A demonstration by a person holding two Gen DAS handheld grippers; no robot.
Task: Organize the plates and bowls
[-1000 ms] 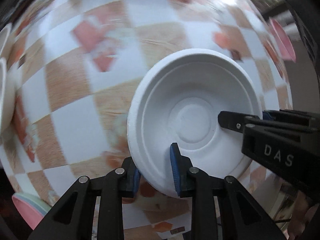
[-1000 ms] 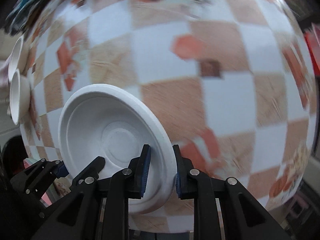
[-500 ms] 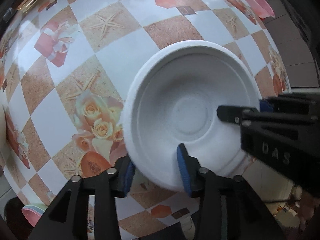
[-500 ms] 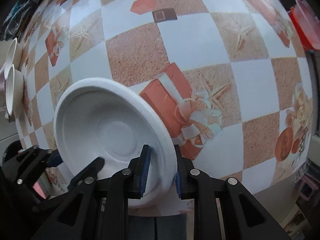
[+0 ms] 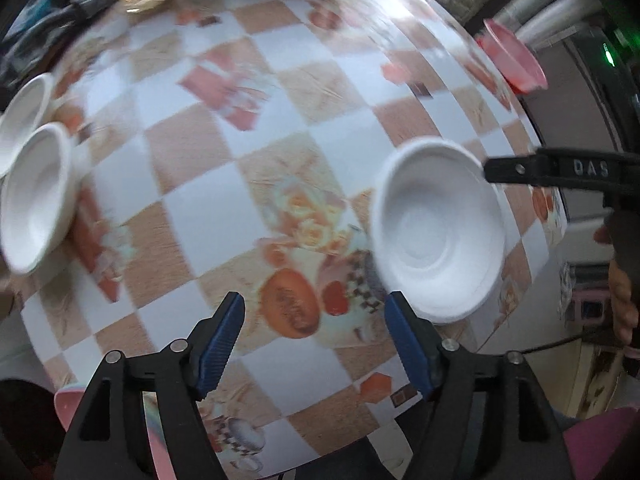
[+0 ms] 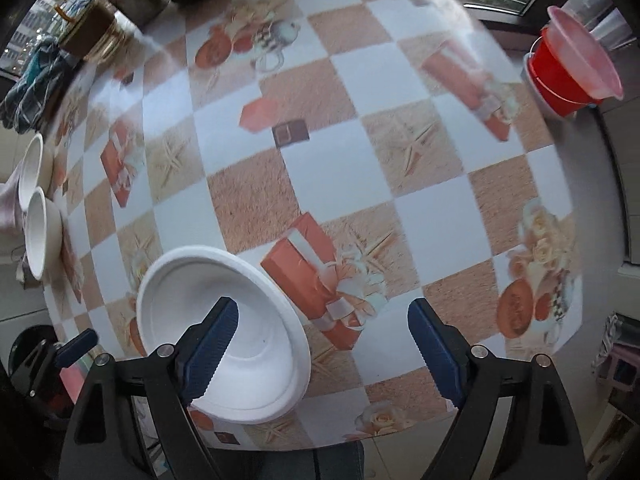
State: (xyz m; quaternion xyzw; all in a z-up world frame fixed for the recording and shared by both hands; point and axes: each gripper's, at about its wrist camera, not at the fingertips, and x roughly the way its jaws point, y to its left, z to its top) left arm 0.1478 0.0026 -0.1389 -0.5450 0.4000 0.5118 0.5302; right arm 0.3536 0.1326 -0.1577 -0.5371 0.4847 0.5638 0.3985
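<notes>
A white foam bowl [image 5: 438, 236] stands upright on the checked tablecloth [image 5: 208, 216], free of both grippers. My left gripper [image 5: 316, 332] hangs above the cloth to the bowl's left, its jaws opening, with only cloth between the blue pads. My right gripper [image 6: 324, 340] is also opening; its left finger hovers over the bowl [image 6: 224, 336] and no pad touches it. In the left wrist view the right gripper [image 5: 504, 172] sits at the bowl's far right rim. The left gripper [image 6: 72, 350] shows at the lower left of the right wrist view.
Two more white bowls [image 5: 36, 196] [image 5: 24, 120] sit at the table's left edge, seen also in the right wrist view [image 6: 36, 236]. A pink plate [image 5: 68, 400] lies at the near left edge. A red bucket holding a pink bowl [image 6: 572, 68] stands past the far right corner.
Both grippers let go of the white bowl's rim, spread their jaws and rose away. The bowl now sits on the cloth, smaller in both views.
</notes>
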